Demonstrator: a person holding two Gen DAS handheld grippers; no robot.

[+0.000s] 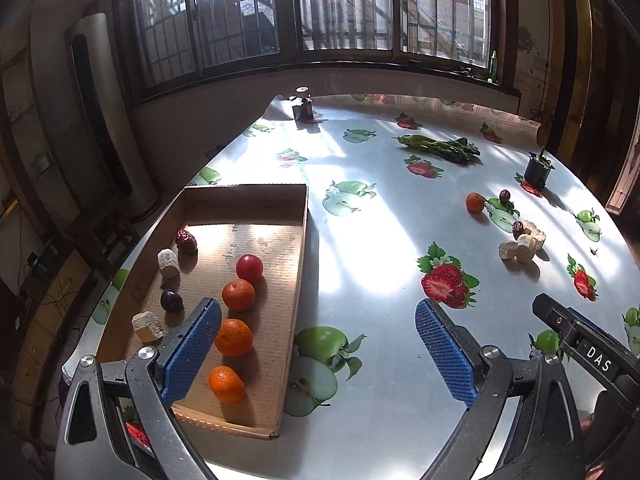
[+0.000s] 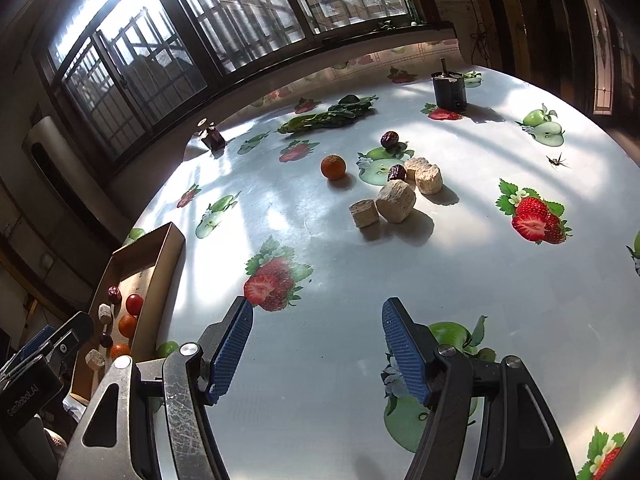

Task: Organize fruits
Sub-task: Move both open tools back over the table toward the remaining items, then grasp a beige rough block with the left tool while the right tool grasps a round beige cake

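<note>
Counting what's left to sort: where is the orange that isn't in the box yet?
The loose orange sits on the table, seen ahead of the right gripper, left of the pale chunks and in front of the leafy greens.

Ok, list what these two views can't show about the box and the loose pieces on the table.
- Cardboard box, right wrist view: the near wall and the left gripper's body hide most of its floor.
- Box, left wrist view: the left gripper finger covers a strip of floor.
- Small dark thing on the tablecloth: too small to identify.
- Pale chunks: what they are is unclear.
</note>
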